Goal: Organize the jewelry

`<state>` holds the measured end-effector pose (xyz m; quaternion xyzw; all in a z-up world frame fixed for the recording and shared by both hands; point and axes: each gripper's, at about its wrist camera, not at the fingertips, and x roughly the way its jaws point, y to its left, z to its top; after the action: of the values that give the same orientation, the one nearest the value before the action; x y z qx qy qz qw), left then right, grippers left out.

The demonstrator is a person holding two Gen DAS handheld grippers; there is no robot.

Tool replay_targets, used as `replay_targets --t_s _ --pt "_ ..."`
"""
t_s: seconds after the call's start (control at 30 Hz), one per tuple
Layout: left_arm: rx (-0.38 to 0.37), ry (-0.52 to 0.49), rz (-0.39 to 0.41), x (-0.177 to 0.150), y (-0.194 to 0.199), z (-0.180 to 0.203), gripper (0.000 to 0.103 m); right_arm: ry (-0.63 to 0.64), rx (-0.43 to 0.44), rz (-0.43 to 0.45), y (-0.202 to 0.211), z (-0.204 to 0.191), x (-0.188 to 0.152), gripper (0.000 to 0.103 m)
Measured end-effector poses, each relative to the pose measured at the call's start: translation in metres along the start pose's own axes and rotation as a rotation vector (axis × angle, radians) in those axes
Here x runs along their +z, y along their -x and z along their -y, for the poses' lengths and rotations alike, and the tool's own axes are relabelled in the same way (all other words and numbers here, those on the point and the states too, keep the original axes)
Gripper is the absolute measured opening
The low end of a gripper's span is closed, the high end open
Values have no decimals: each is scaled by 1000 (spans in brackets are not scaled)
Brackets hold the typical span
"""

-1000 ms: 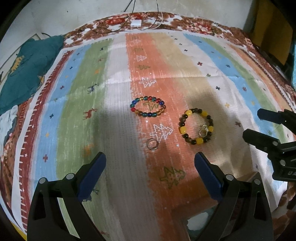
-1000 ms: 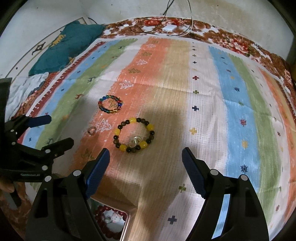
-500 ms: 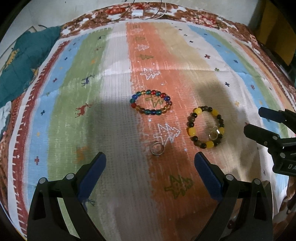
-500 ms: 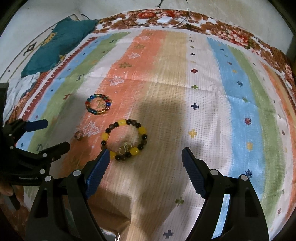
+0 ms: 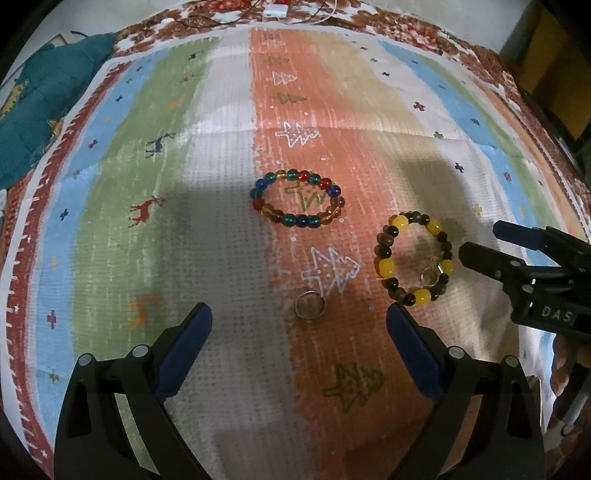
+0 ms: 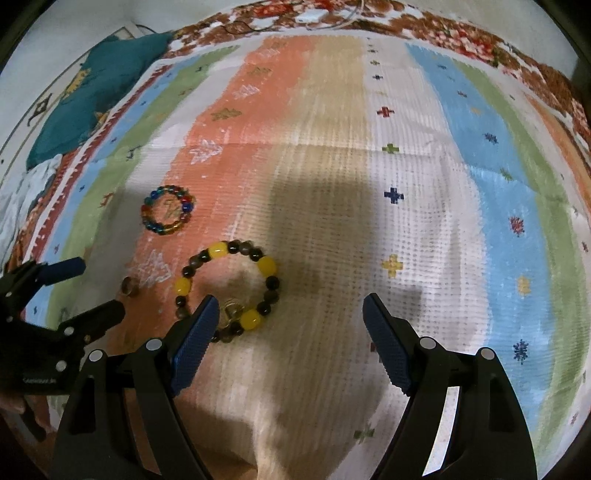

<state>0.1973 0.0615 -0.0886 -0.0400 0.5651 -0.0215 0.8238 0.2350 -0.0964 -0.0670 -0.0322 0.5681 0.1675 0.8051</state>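
Observation:
On the striped cloth lie a multicoloured bead bracelet (image 5: 297, 199), a yellow and dark bead bracelet with a metal clasp (image 5: 413, 263) and a small metal ring (image 5: 310, 305). My left gripper (image 5: 298, 328) is open and empty, with the ring just ahead between its fingers. My right gripper (image 6: 290, 314) is open and empty; its left finger overlaps the near edge of the yellow and dark bracelet (image 6: 231, 284). The multicoloured bracelet (image 6: 168, 215) and the ring (image 6: 130, 286) also show in the right wrist view. Each gripper shows at the edge of the other's view.
The striped cloth (image 5: 207, 229) covers a surface with a floral border (image 6: 461, 37). A teal cushion (image 5: 40, 107) lies at the far left. A white plug with cables (image 5: 275, 9) sits at the far edge.
Both grippers have moved forward and lower toward the jewellery. The ring now lies between the left fingers, and the right gripper's left finger has reached the yellow and dark bracelet. The tin is out of view.

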Motion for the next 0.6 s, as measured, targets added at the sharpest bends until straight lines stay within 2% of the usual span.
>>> replay_targets --t_s 0.33,0.43,0.6 --pt "-14 1 -37 5 -16 -2 80 -1 -22 -16 -17 -1 8 80" --pt "-16 -9 -44 5 -20 -1 80 -3 -49 -18 -22 0 10 80" --pt "3 -28 -47 4 -24 0 70 3 -67 -33 -32 2 14 80"
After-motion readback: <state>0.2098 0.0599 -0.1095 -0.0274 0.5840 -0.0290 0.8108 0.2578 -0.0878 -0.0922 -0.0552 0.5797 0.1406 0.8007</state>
